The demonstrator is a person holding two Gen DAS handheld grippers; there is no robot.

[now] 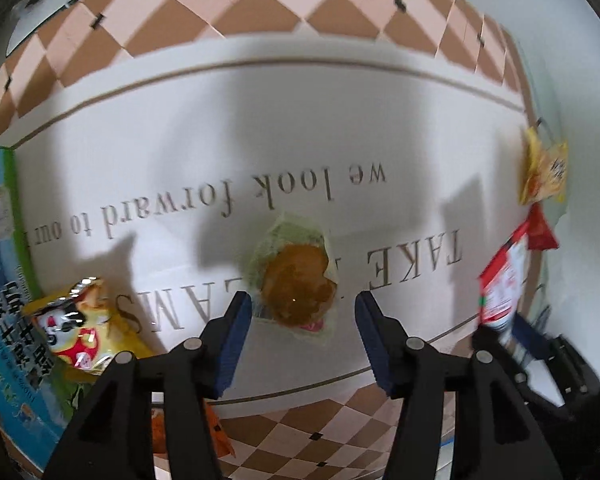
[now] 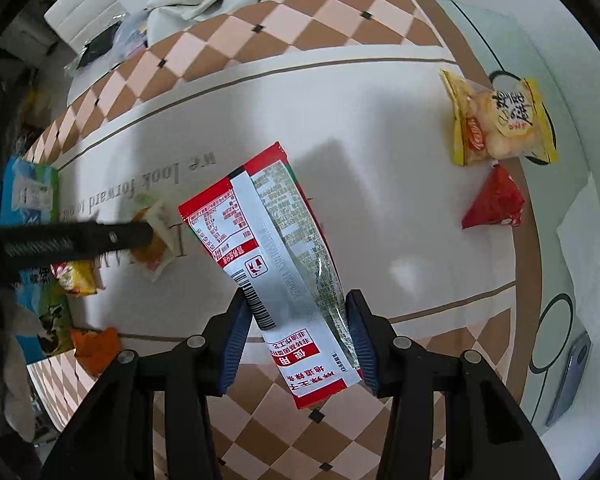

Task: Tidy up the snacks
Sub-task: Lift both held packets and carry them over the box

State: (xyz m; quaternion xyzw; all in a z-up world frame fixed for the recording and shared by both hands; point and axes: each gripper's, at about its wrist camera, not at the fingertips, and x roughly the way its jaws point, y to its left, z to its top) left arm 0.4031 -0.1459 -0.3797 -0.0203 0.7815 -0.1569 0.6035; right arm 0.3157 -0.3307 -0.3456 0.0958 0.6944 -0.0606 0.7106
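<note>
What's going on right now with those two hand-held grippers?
Right hand-held gripper clamps red-white packet. Left hand-held gripper open above pastry packet. Nothing blocking.

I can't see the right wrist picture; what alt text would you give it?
Seen from above, the right gripper holds a long red and white foil snack packet between its blue pads, over a white tablecloth with a pink and brown diamond border. On the cloth to the right lie a yellow rice cracker bag and a small red triangular packet.
</note>
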